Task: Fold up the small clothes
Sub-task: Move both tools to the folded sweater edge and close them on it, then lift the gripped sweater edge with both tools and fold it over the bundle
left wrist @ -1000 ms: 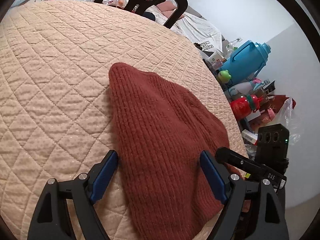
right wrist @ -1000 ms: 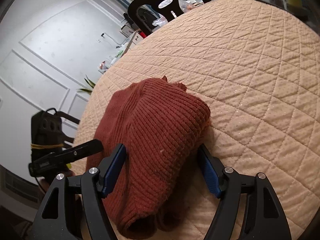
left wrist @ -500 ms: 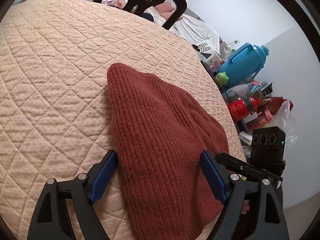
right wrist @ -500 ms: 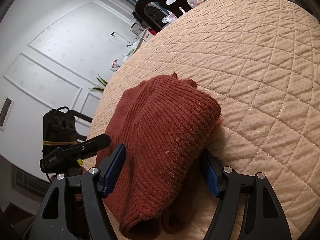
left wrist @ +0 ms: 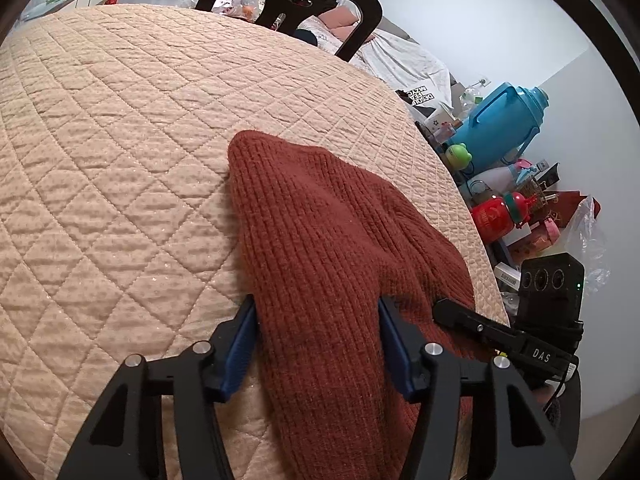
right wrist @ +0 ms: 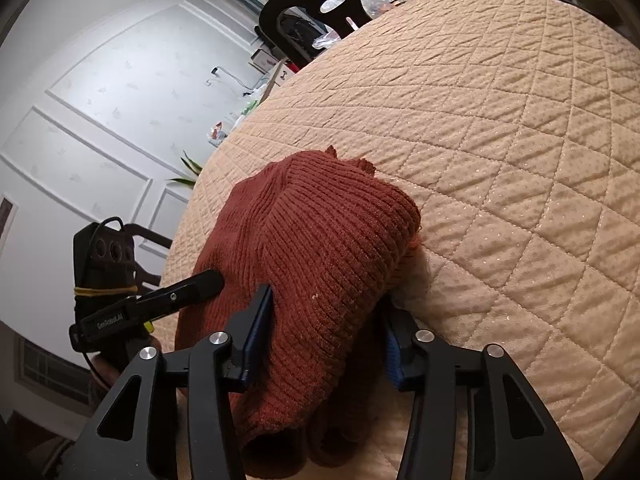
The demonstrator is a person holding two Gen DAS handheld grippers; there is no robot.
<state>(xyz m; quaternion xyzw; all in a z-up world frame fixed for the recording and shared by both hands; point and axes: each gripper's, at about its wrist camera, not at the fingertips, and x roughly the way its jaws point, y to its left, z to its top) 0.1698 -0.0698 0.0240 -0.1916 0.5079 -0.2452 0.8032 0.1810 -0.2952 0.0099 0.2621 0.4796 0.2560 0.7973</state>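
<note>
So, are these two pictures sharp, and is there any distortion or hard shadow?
Left wrist view: sharp, soft even light, fisheye bends the quilted cover and leaves dark corners. Right wrist view: also sharp; wall panels curve, and only a soft shadow lies beside the rust knit garment.

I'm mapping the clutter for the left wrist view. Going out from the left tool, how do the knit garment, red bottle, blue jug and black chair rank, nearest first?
1. Knit garment, between the left tool's pads.
2. Red bottle, right, off the table.
3. Blue jug, right, behind the bottle.
4. Black chair, beyond the far table edge.
</note>
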